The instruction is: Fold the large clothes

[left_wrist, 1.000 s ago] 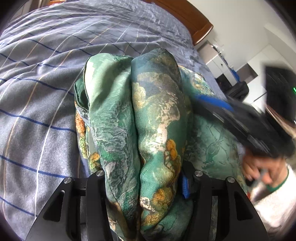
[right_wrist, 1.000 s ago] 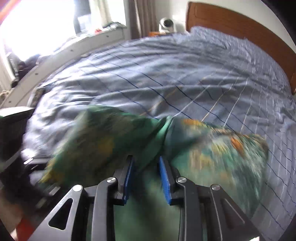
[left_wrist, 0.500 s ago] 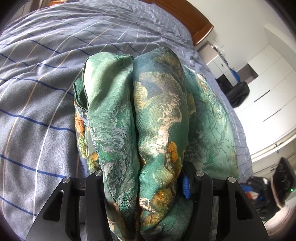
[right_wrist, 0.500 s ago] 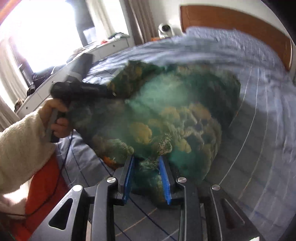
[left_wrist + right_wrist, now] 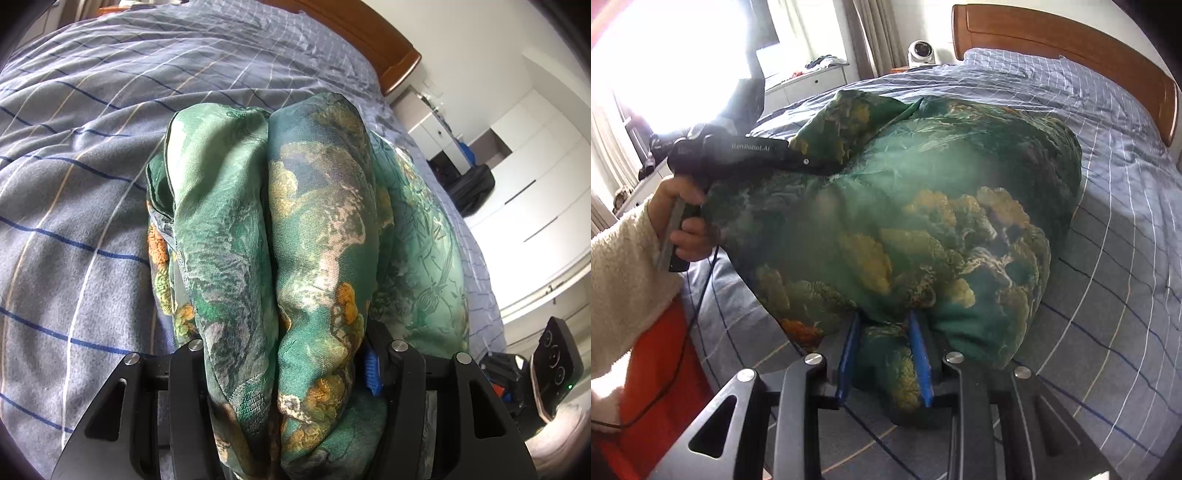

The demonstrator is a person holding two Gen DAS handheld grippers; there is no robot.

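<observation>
A large green garment (image 5: 295,229) with orange and cream floral print lies bunched on the bed. My left gripper (image 5: 291,369) is shut on a thick fold of it; the cloth drapes over and hides the fingers. In the right wrist view the garment (image 5: 923,221) forms a big mound. My right gripper (image 5: 884,354) has its blue pads (image 5: 919,354) closed on the near edge of the cloth. The left gripper's black body (image 5: 738,155), held by a hand, reaches into the garment's far left side.
The bed has a grey-blue checked cover (image 5: 74,184) and a wooden headboard (image 5: 1071,40). White cabinets (image 5: 535,177) stand past the bed. A window (image 5: 665,66) and white dresser (image 5: 809,81) are at the left. An orange cloth (image 5: 657,362) is by the near bed edge.
My right gripper swung out from over the garment to its near right edge, still shut on cloth. The garment billowed into a mound. My left gripper stayed put, holding its fold.
</observation>
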